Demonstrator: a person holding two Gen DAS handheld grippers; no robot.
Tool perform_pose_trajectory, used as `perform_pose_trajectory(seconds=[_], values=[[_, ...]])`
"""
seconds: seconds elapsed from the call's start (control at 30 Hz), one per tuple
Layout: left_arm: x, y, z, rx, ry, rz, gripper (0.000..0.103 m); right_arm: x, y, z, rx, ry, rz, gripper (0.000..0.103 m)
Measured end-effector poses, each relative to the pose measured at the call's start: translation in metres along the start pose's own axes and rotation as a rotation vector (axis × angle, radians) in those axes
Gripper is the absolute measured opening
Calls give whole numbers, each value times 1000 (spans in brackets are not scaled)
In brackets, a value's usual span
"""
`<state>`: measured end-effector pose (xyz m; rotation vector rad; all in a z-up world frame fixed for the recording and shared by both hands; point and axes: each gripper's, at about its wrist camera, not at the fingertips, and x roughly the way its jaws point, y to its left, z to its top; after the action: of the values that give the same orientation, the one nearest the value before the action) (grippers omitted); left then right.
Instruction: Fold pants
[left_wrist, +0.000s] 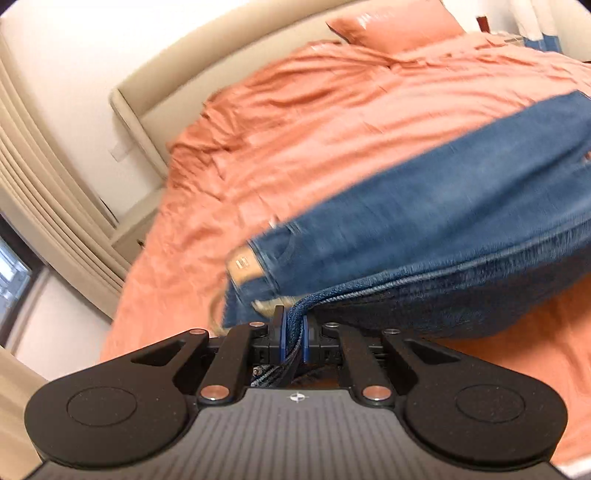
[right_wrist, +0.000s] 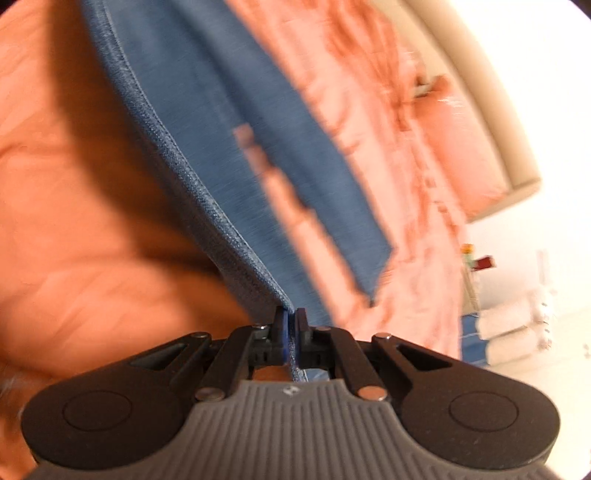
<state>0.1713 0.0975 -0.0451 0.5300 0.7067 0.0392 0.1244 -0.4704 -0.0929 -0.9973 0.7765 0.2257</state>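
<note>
Blue denim pants (left_wrist: 424, 221) lie across an orange bedspread (left_wrist: 295, 129), waistband with a tan leather patch at the near left. My left gripper (left_wrist: 293, 325) is shut on a seam edge of the pants and lifts it off the bed. In the right wrist view the pants (right_wrist: 229, 122) run up and left as a long leg, with the hem end at lower right. My right gripper (right_wrist: 291, 325) is shut on the edge of that leg and holds it raised; a shadow falls on the bedspread (right_wrist: 74, 184) below. Both views are motion-blurred.
A beige padded headboard (left_wrist: 155, 96) and an orange pillow (left_wrist: 399, 26) are at the far end of the bed. Cream curtains (left_wrist: 44, 192) hang at the left. Stacked white rolls (right_wrist: 509, 332) and small items sit beyond the bed's edge at the right.
</note>
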Motion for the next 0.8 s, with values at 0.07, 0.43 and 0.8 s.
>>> perform_pose_trajectory(seconds=[0.07, 0.43, 0.8], values=[[3, 2, 15, 1, -25, 31, 9, 6, -23, 15, 44, -13, -37, 0], [99, 17, 109, -12, -3, 59, 9, 106, -124, 117, 242, 32, -121, 0], [251, -1, 110, -12, 210, -57, 11, 293, -114, 181, 222, 172, -73, 0]])
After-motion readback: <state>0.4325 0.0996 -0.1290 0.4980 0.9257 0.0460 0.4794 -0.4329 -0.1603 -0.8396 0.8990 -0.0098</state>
